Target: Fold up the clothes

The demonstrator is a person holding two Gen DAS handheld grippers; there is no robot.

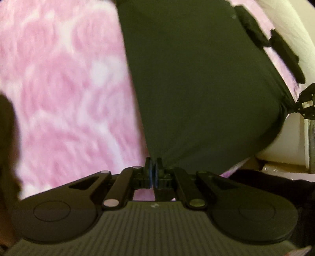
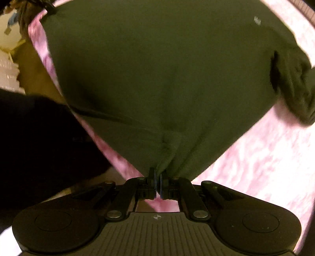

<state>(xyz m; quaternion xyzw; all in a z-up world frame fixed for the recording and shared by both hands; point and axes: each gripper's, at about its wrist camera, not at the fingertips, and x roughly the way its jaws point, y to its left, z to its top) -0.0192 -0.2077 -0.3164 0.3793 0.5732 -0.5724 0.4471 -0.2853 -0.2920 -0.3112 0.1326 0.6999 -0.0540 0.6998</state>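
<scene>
A dark olive-green garment lies spread over a pink patterned bedcover. My left gripper is shut on the garment's near corner, and the cloth fans out from its pads. In the right wrist view the same garment fills the middle. My right gripper is shut on a bunched corner of its hem, with folds running up from the pinch. The right gripper also shows at the far right edge of the left wrist view, pinching the cloth's other corner. A rumpled sleeve lies at the right.
The pink bedcover runs on to the right. A dark mass sits at the left, off the bed's edge. Black strap-like pieces lie beyond the garment near a cream wall. Clutter is at the far left.
</scene>
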